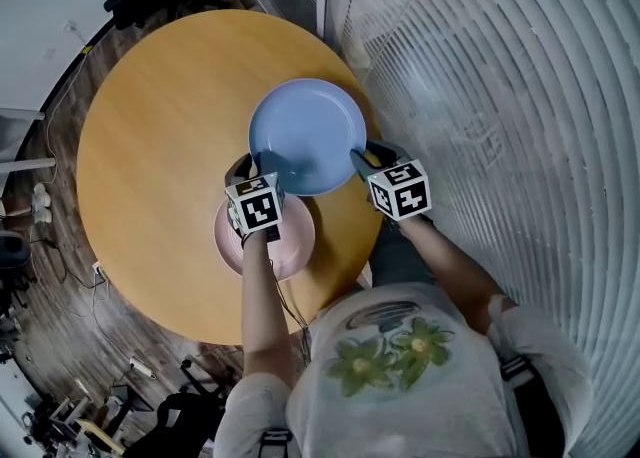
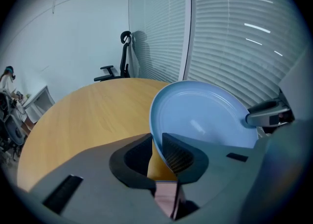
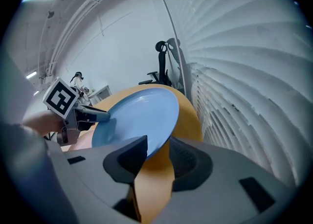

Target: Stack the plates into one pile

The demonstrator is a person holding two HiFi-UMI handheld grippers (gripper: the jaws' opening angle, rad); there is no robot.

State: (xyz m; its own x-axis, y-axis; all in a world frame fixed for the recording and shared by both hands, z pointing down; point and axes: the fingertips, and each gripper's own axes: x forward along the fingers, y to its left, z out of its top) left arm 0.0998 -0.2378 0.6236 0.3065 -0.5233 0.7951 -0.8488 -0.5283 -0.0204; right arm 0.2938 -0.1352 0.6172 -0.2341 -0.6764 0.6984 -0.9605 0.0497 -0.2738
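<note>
Two plates, one counter, two claws.

Head view: a blue plate (image 1: 305, 131) sits over the near right part of a round wooden counter (image 1: 160, 126). It is gripped at opposite rims. The left claw (image 1: 250, 164) has the plate's near-left edge and the right claw (image 1: 362, 158) its right edge. A pink plate (image 1: 295, 246) lies flat on the counter near its front edge, directly under the left claw and its marker cube (image 1: 254, 203). The blue plate's near rim just overlaps the pink plate's far rim. Slatted blinds (image 1: 500, 96) fill the right side, and dark floor (image 1: 40, 316) shows at the left.

Left gripper view: the left claw (image 2: 157, 152) is closed narrowly on the blue plate's (image 2: 205, 110) rim, which passes between its pads. The plate is tilted and raised off the counter (image 2: 93, 115). The right claw (image 2: 254, 117) holds the opposite rim. A strip of the pink plate (image 2: 166, 196) shows low between the jaws. An office chair (image 2: 115, 71) stands beyond the counter.

Right gripper view: the right claw (image 3: 155, 152) stands wider and is clamped on the blue plate's (image 3: 137, 115) near rim, with the counter (image 3: 151, 184) visible below it. The left claw (image 3: 100, 115) grips the far rim. A chair (image 3: 164, 66) stands by the blinds.
</note>
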